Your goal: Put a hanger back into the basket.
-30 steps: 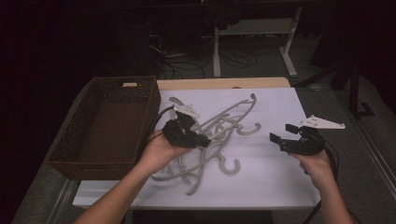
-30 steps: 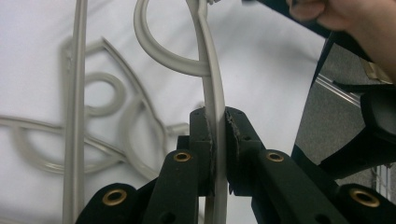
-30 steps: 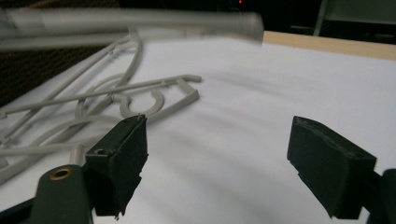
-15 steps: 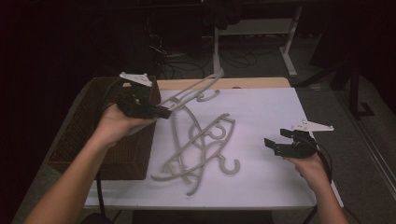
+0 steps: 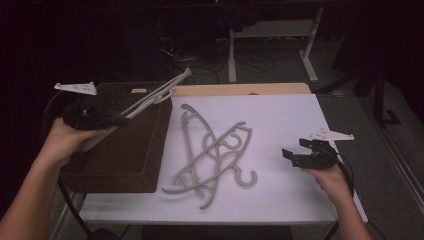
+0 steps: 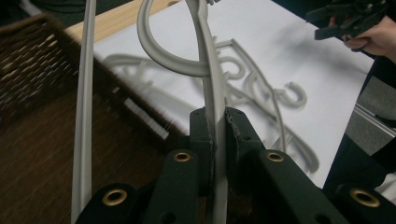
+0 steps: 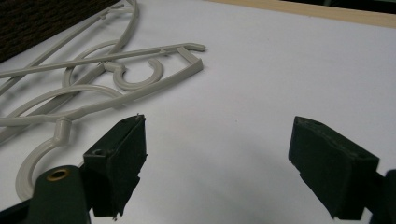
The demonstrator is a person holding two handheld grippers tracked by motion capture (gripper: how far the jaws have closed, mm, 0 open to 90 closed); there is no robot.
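In the high view, we hold a grey plastic hanger (image 5: pixel 150 97) in the left gripper (image 5: pixel 117 120), raised above the brown woven basket (image 5: pixel 125 160) at the table's left side; the remaining hangers (image 5: pixel 210 150) lie tangled on the white table (image 5: pixel 280 115), and the right gripper (image 5: pixel 295 157) hovers near the table's right edge. In the left gripper view, the jaws are clamped on the hanger (image 6: pixel 212 93) just below its hook, with a thin bar running alongside at the left. We judge the hanger light, stiff and smooth, so a pinch on the flat neck beside the hook should resist slipping and swinging. In the right gripper view, the jaws stand wide apart and empty above the table (image 7: pixel 261 65), beside the pile (image 7: pixel 93 74); its interlocked hooks may snag when one is lifted.
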